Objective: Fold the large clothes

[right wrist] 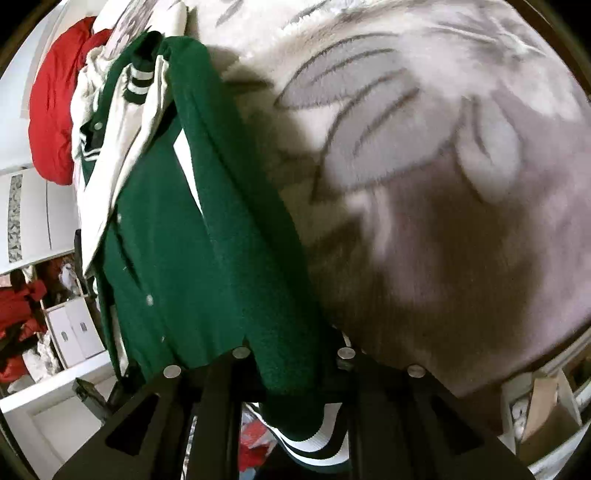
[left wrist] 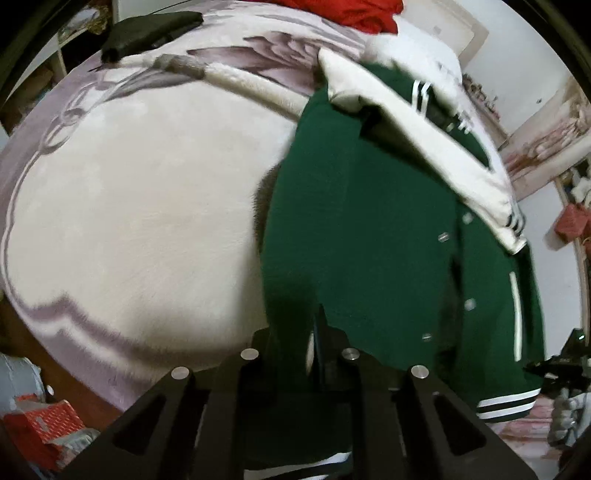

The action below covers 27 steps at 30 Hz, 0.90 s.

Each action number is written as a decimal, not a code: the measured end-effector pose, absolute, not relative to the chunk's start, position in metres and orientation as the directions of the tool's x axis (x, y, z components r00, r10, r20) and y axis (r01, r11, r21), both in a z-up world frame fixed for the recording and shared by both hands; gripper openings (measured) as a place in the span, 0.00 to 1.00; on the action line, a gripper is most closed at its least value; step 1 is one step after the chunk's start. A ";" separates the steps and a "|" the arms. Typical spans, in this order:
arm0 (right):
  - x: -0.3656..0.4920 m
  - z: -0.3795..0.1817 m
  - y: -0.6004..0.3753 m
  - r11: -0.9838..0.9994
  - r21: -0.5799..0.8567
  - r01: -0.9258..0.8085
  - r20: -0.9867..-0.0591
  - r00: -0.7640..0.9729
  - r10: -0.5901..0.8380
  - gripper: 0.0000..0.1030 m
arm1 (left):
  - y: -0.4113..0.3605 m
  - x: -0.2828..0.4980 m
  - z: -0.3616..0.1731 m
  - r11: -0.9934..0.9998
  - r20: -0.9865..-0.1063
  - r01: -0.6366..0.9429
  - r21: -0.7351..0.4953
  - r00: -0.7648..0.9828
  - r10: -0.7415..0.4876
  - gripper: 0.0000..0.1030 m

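A dark green varsity jacket [left wrist: 369, 221] with white sleeves [left wrist: 424, 147] and snap buttons lies lengthwise on the bed, a sleeve folded across its front. My left gripper [left wrist: 301, 343] is shut on the green cloth near the bottom edge, left of the striped hem [left wrist: 506, 404]. In the right wrist view the jacket [right wrist: 177, 240] runs up the left side with its white sleeve [right wrist: 125, 140] on top. My right gripper [right wrist: 291, 354] is shut on the jacket's edge, and the green-and-white striped hem [right wrist: 314, 443] hangs below the fingers.
A plush cream and mauve blanket [left wrist: 147, 203] with a leaf pattern [right wrist: 424, 166] covers the bed. A red garment [left wrist: 369, 14] and a dark folded garment [left wrist: 147, 29] lie at the far end. A red box [left wrist: 44, 432], white shelves [right wrist: 74, 332] and a cardboard box [right wrist: 543, 417] stand beside the bed.
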State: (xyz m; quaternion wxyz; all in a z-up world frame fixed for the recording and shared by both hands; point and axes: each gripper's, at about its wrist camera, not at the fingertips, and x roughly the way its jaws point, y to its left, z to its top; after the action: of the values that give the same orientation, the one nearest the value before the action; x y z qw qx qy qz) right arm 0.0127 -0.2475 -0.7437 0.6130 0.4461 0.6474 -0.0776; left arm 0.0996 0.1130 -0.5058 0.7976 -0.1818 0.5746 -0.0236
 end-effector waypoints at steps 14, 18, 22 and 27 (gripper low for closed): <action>0.018 -0.713 -0.245 0.708 0.184 0.681 -0.944 -0.077 0.320 0.37 | 0.134 0.105 -0.517 0.922 -0.951 -0.287 -0.259 0.241 -0.192 0.40; 0.037 -0.665 -0.194 0.774 0.238 0.586 -0.956 0.003 0.292 0.48 | 0.127 0.088 -0.496 0.964 -0.959 -0.256 -0.076 0.282 -0.001 0.86; 0.078 -0.696 -0.104 0.666 0.526 0.528 -0.797 0.032 0.604 0.48 | 0.126 0.078 -0.507 0.960 -0.952 -0.257 0.110 0.251 0.176 0.86; 0.135 -0.778 -0.023 0.616 0.589 0.523 -0.707 -0.036 0.706 0.48 | 0.121 0.069 -0.519 0.952 -0.949 -0.263 0.157 0.226 0.219 0.86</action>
State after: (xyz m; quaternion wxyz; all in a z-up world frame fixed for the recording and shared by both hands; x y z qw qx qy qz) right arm 0.1346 -0.0234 -0.7782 0.5452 0.4299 0.7148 0.0838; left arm 0.0695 0.1209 -0.5194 0.7827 -0.0181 0.6028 0.1539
